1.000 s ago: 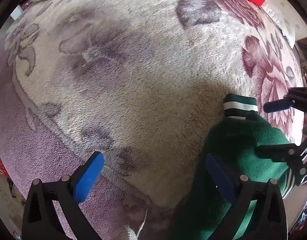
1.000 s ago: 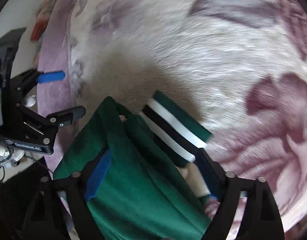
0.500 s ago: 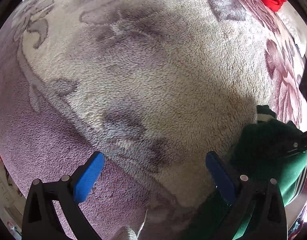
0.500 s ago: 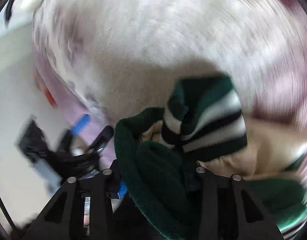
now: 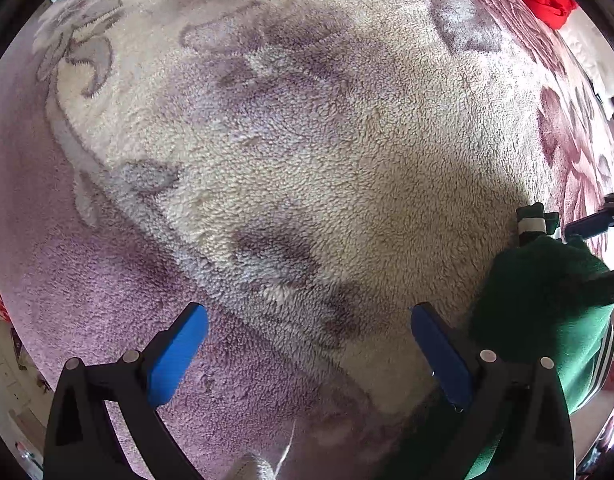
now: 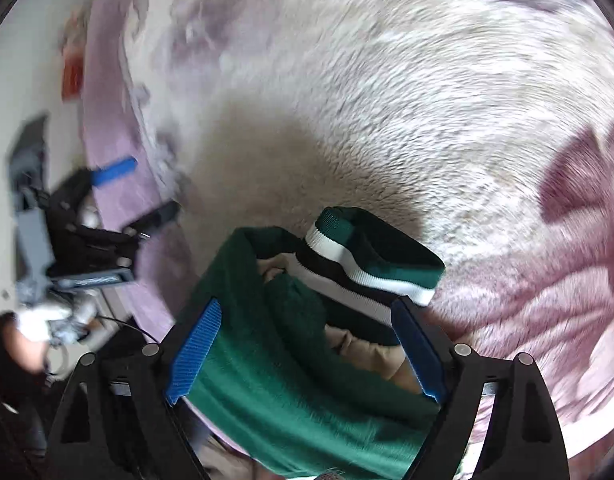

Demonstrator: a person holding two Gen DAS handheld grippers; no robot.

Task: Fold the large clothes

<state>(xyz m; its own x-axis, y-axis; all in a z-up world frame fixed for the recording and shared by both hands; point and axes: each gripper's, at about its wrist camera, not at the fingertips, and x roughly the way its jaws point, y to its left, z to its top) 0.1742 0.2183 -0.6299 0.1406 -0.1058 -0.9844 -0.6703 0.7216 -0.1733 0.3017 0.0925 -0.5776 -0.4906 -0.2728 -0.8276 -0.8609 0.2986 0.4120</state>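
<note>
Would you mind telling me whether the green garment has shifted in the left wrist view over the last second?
Yes. The green garment now sits further right, off the blanket's dark leaf.

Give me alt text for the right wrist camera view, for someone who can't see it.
A bunched green garment with a green, white and black striped cuff lies between the wide-open blue pads of the right gripper, on a fluffy cream and purple floral blanket. The left gripper, blurred, is at the left edge.
</note>
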